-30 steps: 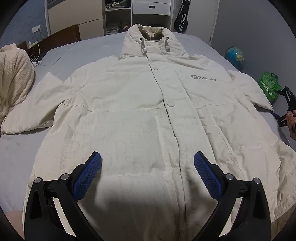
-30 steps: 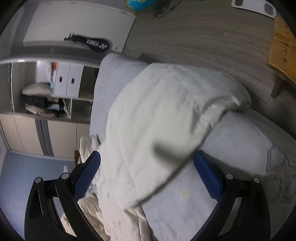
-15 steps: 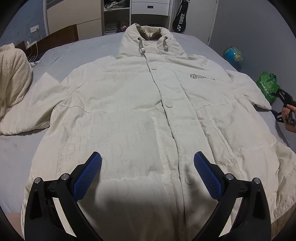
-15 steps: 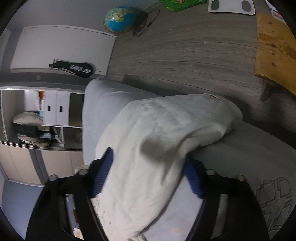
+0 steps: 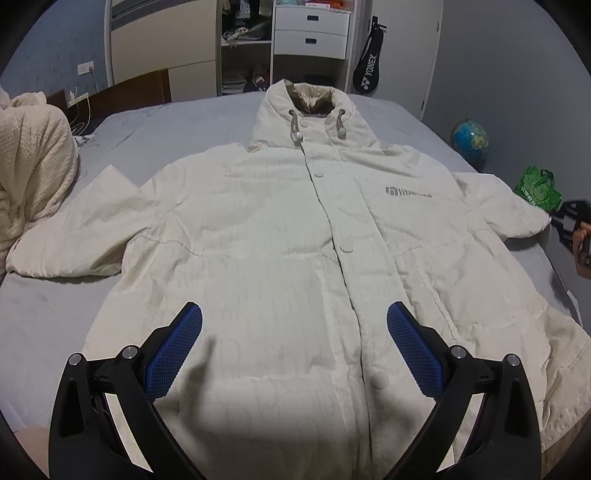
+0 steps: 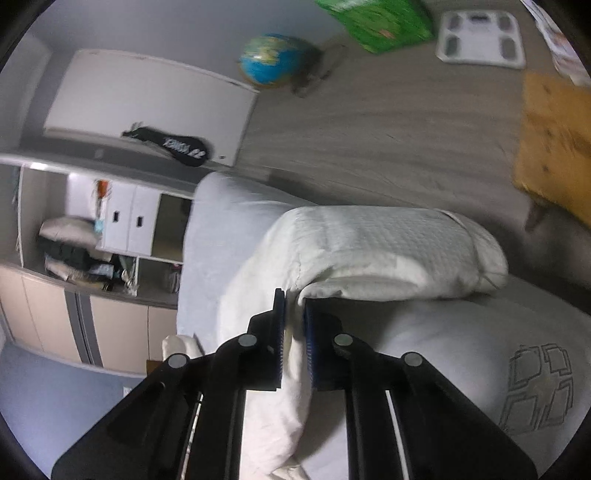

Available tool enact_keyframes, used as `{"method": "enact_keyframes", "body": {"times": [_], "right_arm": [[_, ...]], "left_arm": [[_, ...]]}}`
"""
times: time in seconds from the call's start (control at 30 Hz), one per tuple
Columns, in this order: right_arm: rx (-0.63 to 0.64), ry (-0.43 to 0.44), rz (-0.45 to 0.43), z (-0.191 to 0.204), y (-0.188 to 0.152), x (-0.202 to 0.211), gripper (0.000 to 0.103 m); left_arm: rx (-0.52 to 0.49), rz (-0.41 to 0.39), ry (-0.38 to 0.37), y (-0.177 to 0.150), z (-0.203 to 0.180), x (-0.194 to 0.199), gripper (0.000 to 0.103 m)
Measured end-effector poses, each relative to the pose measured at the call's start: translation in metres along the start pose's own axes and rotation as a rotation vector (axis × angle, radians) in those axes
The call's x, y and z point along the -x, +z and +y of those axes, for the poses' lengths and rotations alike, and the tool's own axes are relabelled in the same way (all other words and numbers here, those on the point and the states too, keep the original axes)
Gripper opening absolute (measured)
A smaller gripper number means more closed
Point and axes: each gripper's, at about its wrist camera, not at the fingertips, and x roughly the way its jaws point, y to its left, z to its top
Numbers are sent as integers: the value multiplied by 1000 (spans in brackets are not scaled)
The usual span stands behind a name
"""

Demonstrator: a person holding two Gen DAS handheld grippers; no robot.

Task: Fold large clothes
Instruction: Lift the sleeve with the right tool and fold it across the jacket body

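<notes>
Cream hooded coat (image 5: 280,236) is lying front-up and buttoned, spread across the grey bed (image 5: 155,125), hood toward the wardrobe (image 5: 310,33). Left gripper (image 5: 294,336) is hovering over the lower front, fingers (image 5: 175,350) spread wide, gripping nothing. Right gripper (image 6: 294,314) is pinching the sleeve (image 6: 388,247) at the bed's edge, fingers nearly together on the fabric. Globe (image 6: 271,61) is sitting on the floor beyond.

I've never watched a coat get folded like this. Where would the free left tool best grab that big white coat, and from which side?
Probably the coat's loose sleeve near its cuff, coming in from the outer edge. It lies flat, spread away from the body on the bed, with an edge to pinch. The left tool hangs open over the hem; the right tool is shut on the other sleeve.
</notes>
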Motion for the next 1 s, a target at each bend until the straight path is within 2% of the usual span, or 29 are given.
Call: {"method": "enact_keyframes", "body": {"times": [0.2, 0.4, 0.57, 0.8, 1.0], "right_arm": [[143, 64, -11, 65, -7, 15, 5], [286, 142, 20, 136, -40, 17, 5], [408, 203, 89, 190, -90, 7, 4], [534, 261, 189, 241, -165, -3, 4], [617, 258, 296, 260, -232, -20, 4]], "left_arm": [[-4, -35, 5, 3, 0, 7, 97], [28, -62, 0, 7, 6, 15, 97], [51, -79, 1, 10, 12, 20, 97], [79, -91, 6, 13, 20, 26, 97], [124, -73, 2, 15, 32, 24, 97]]}}
